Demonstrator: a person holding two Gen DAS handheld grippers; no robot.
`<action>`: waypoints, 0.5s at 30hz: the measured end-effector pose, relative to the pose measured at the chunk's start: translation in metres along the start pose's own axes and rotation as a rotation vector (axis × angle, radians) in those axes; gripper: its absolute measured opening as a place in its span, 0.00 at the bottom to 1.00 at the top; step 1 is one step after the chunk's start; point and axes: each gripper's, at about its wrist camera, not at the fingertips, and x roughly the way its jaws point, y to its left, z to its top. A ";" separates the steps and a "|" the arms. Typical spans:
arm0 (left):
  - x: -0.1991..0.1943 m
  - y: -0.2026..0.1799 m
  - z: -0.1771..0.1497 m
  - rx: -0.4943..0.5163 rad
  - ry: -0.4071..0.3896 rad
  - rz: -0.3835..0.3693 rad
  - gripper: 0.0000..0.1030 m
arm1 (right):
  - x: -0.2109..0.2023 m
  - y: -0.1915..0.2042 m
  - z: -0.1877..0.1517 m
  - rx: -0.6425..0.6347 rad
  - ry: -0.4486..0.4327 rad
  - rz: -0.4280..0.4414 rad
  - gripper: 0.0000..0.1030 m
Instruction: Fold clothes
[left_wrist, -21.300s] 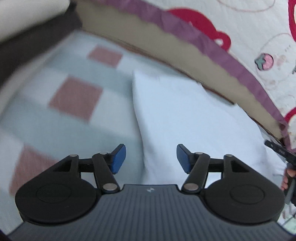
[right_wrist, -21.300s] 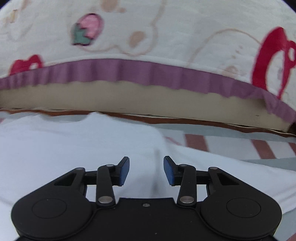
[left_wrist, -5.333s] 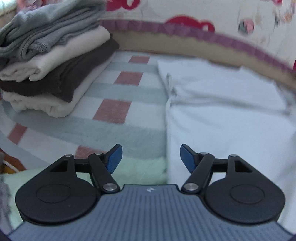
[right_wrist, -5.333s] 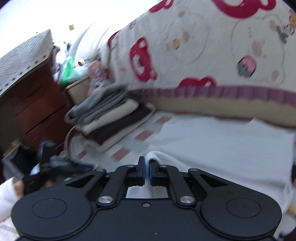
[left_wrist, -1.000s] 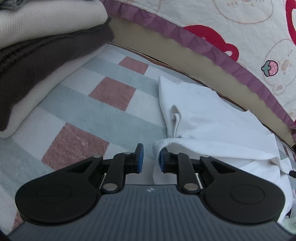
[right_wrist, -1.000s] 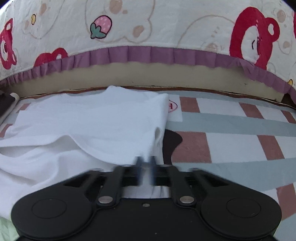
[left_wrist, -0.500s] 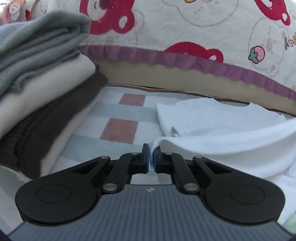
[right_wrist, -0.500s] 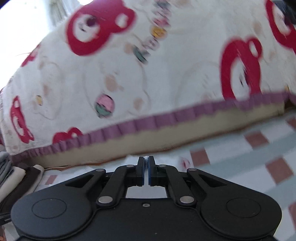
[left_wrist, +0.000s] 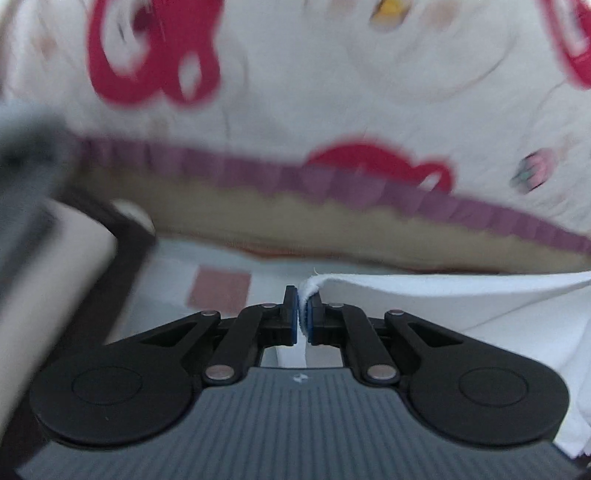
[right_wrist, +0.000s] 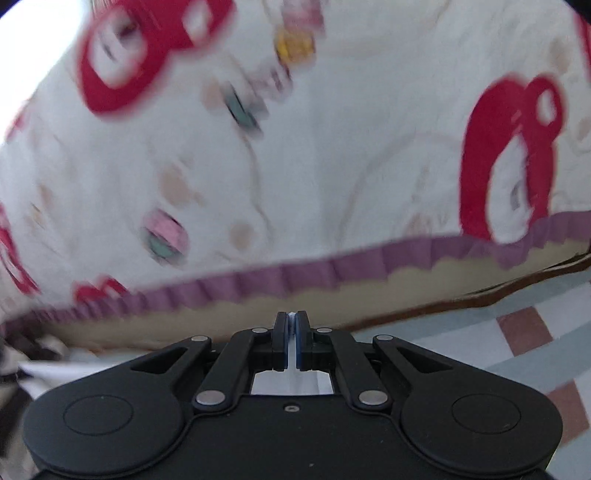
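Note:
My left gripper (left_wrist: 302, 317) is shut on the hemmed corner of a white garment (left_wrist: 424, 291). The cloth stretches off to the right and hangs down at the right edge, lifted above the checked blanket (left_wrist: 221, 290). My right gripper (right_wrist: 291, 338) is shut on another edge of the same white garment (right_wrist: 291, 382). Only a thin strip of cloth shows between its pads and a patch behind them. More of it shows low on the left of the right wrist view (right_wrist: 55, 369). Both views are blurred.
A quilt with red bears and a purple frill (left_wrist: 332, 110) rises just beyond the blanket and fills the right wrist view (right_wrist: 295, 166). A stack of folded clothes (left_wrist: 48, 277) stands close on the left. Checked blanket (right_wrist: 524, 328) lies at the right.
Both grippers have risen with the white garment in them, and the views now tilt up toward the quilt. The garment's edge is lifted off the blanket. The left gripper shut on the hem within the last second.

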 end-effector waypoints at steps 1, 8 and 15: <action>0.019 -0.001 -0.002 0.012 0.044 0.018 0.04 | 0.016 0.001 0.000 -0.079 0.021 -0.047 0.00; 0.074 -0.010 -0.021 0.065 0.162 0.086 0.08 | 0.072 -0.032 0.003 -0.036 0.125 0.004 0.05; 0.073 0.010 -0.020 -0.080 0.128 0.006 0.12 | 0.079 -0.011 -0.019 -0.141 0.195 0.147 0.33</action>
